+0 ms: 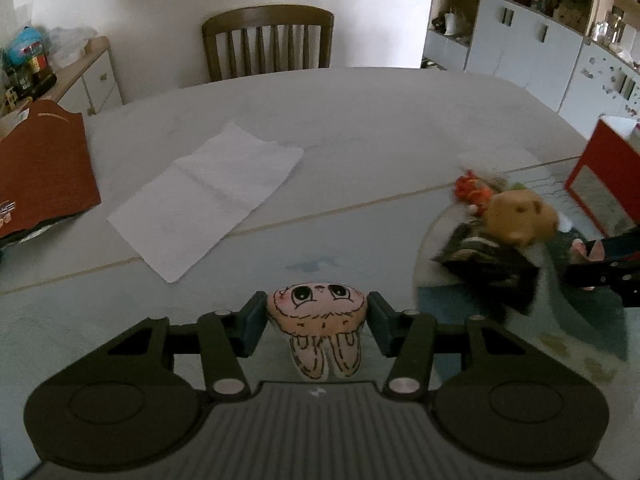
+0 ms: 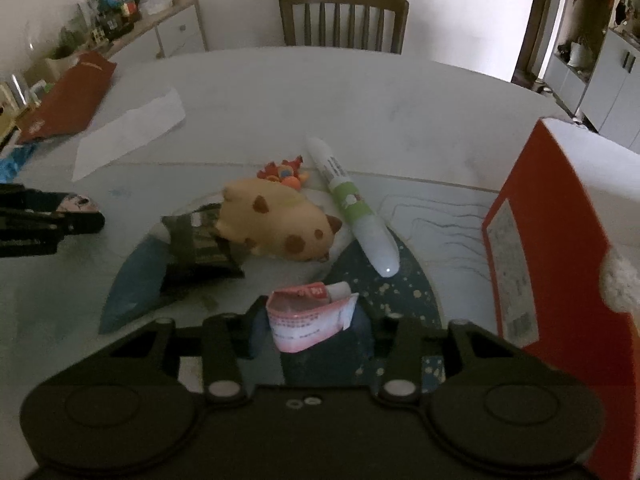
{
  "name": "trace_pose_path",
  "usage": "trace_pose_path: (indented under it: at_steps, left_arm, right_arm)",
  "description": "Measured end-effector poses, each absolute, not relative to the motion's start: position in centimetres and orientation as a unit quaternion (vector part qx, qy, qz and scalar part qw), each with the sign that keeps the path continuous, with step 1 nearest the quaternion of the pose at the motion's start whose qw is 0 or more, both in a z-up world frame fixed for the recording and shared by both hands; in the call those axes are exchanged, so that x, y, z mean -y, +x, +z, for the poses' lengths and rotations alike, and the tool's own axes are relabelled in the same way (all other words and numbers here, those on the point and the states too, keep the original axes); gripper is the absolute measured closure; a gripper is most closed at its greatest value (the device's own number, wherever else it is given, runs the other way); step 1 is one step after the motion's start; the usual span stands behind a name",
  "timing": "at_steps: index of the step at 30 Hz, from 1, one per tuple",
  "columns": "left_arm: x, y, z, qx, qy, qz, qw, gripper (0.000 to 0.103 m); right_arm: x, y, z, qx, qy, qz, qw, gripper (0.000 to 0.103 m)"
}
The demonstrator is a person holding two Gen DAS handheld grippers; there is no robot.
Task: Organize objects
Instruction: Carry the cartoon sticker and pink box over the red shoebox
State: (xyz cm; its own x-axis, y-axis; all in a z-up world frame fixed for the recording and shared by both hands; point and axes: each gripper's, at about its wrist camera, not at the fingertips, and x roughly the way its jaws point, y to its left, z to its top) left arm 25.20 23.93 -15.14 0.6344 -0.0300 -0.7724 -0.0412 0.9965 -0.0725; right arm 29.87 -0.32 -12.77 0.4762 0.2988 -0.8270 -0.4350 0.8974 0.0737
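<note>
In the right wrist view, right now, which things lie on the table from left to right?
Brown paper bag → white paper sheet → dark packet → tan spotted plush → white and green tube → red box.

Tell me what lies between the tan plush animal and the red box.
In the right wrist view, a white and green tube lies between the tan plush animal and the red box, on the table.

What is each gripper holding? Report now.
Left gripper: shut on the small pink cartoon-face plush.
Right gripper: shut on the crumpled pink-and-white packet.
</note>
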Motion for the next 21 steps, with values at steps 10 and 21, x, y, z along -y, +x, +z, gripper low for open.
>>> trace_pose_path:
  at_steps: [10, 21]
  left_arm:
    - [-20.4, 21.9, -11.9, -0.421, -0.057, -0.026, 0.905, 0.05]
    - [-15.1, 19.2, -8.1, -0.404, -0.061, -0.057, 0.911, 0.05]
  right_arm:
    - [2.2, 25.9, -8.9, -0.45, -0.051, 0.217, 0.865, 0.06]
    - [6.1, 22.7, -5.8, -0.436, -0.025, 0.205, 0.876, 0.06]
